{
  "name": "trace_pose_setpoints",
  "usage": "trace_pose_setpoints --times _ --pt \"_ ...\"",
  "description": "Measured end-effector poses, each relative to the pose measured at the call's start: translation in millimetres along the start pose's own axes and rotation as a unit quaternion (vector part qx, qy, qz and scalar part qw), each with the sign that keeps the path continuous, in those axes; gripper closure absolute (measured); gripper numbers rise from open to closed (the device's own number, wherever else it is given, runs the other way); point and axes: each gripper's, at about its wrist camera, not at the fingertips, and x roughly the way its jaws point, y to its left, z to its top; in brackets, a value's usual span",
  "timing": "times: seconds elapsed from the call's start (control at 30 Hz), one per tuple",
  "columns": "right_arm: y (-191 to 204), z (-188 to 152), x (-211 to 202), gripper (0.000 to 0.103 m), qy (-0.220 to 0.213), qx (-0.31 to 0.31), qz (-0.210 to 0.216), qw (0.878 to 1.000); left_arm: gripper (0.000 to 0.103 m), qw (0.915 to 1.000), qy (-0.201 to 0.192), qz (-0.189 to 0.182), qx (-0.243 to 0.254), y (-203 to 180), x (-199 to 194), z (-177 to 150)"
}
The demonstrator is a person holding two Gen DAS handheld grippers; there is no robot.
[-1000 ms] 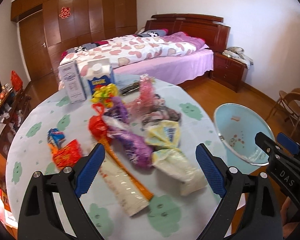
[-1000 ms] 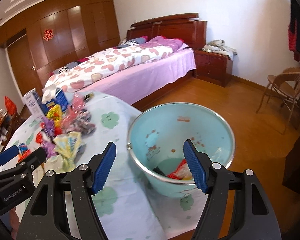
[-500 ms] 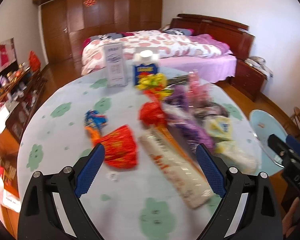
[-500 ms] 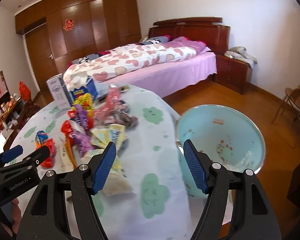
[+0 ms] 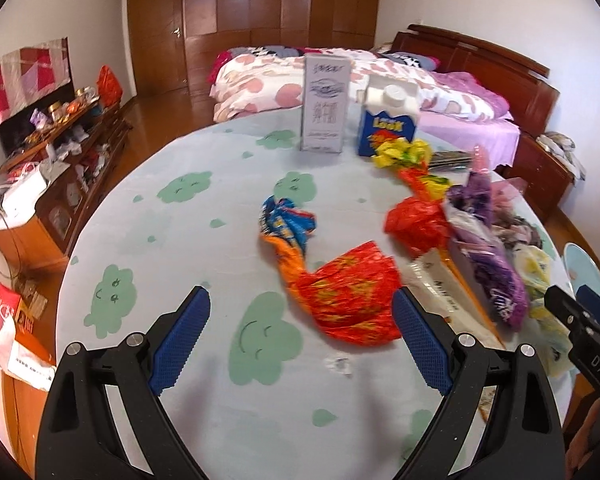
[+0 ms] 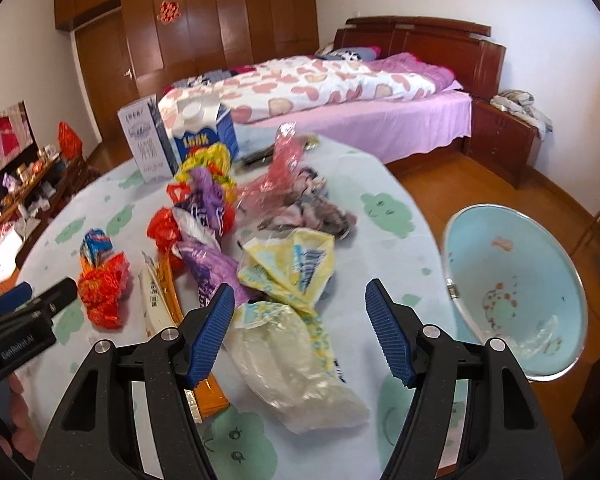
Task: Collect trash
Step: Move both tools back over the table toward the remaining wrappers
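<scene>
Crumpled wrappers lie on a round table [image 5: 188,240] with a pale cloud-print cloth. My left gripper [image 5: 300,340] is open and empty, just short of a red-orange wrapper [image 5: 352,300] with a blue-orange wrapper [image 5: 286,222] behind it. My right gripper [image 6: 302,332] is open and empty over a clear and yellow plastic bag [image 6: 300,352]. A yellow wrapper [image 6: 292,268], a purple bag [image 6: 208,260] and a pink bag [image 6: 284,172] lie beyond it. A light blue bin [image 6: 516,292] stands beside the table at the right.
A blue milk carton [image 5: 388,120] and a grey box [image 5: 326,104] stand at the table's far side. A long white and orange packet [image 6: 160,300] lies left of the right gripper. A bed [image 6: 340,92] is behind, a cluttered cabinet [image 5: 60,152] at left.
Both grippers have swung left, away from the bin and over the table. The left view now centres on the red-orange wrapper, the right on the clear bag. Both stayed open.
</scene>
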Motion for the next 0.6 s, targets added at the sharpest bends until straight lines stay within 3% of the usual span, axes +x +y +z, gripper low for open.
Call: trace_pose_setpoints --times 0.27,0.6 --pt "9 -4 19 0.046 0.036 -0.012 0.007 0.999 0.013 0.9999 0.009 0.006 -0.004 5 7 -2" --pt "11 -6 23 0.055 0.042 -0.031 0.002 0.999 0.013 0.9999 0.010 0.006 -0.002 2 7 -3"
